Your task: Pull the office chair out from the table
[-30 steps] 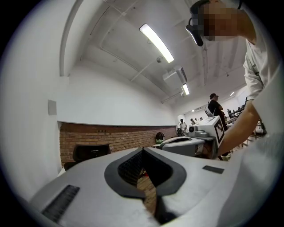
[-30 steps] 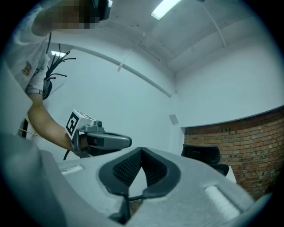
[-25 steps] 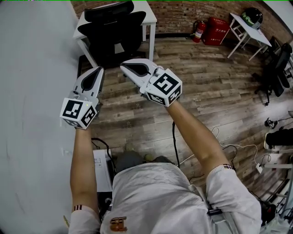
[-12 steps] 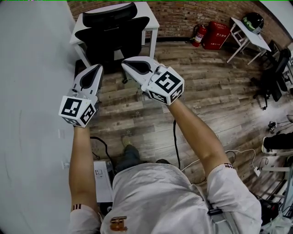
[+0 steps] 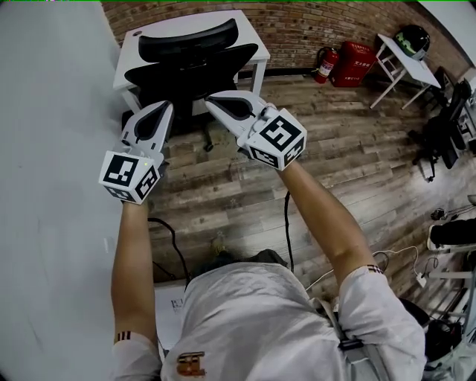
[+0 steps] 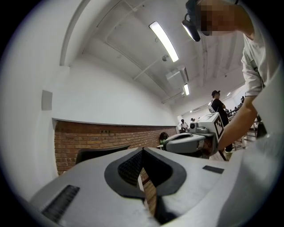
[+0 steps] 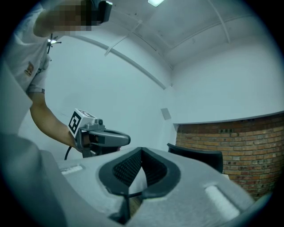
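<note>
The office chair (image 5: 190, 71) is pushed in at the near edge of the desk (image 5: 178, 20) and has not yet been pulled out. Compared with 1 second earlier, the gap to its backrest has been largely closed. The left hand-held gripper (image 5: 166, 106) and right hand-held gripper (image 5: 211, 97) are shut and empty. No contact is seen. It is judged that the jaws must be opened before the backrest can be gripped.
</note>
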`<state>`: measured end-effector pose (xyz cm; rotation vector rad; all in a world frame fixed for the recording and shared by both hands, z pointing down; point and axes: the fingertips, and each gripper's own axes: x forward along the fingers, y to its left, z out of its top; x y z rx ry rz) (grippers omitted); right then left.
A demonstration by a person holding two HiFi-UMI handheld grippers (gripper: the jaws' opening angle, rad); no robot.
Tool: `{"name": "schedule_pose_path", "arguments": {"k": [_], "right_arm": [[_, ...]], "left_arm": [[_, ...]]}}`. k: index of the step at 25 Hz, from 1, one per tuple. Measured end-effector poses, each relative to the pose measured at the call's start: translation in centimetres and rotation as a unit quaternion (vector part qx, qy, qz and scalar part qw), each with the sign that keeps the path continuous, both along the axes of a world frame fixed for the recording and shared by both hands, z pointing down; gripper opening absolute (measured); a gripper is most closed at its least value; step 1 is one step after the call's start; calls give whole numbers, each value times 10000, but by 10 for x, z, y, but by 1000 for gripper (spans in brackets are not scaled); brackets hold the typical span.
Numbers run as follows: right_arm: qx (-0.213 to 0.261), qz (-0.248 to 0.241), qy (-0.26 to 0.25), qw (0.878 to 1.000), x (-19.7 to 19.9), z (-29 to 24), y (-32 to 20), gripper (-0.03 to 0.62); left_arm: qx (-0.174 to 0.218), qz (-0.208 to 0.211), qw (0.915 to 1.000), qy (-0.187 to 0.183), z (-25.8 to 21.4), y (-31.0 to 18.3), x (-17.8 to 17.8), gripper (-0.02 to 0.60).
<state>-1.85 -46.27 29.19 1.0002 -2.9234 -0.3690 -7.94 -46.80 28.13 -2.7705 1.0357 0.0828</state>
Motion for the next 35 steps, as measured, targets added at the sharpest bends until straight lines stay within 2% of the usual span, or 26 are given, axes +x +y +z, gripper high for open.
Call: {"name": "schedule_pose_path", "arguments": {"k": [4, 12, 17, 24, 29, 33, 35], "right_arm": [[-57, 180, 57, 9998, -4, 6, -37, 2], [-143, 410, 382, 9983, 19, 14, -102, 2], [-100, 417, 662, 9969, 40, 21, -141, 2], [-11, 379, 857, 9956, 70, 23, -202, 2], [38, 333, 1352, 9903, 84, 33, -234, 3], [-14, 315, 1740, 9842, 96, 43, -257, 5], [-47, 319, 1933, 9806, 102, 48, -267, 48]], "left_arm": [[-55, 43, 9999, -147, 9, -38, -14, 0], [-237, -50, 9986, -479, 31, -102, -20, 0], [-213, -228, 9975, -638, 32, -143, -18, 0], [-93, -503, 9932, -1048, 36, -199, -13, 2], [-152, -835, 9786, -1873, 52, -231, -20, 6], [-230, -984, 9576, -2697, 71, -256, -40, 29], [-270, -1003, 9475, -3023, 81, -268, -51, 65]]}}
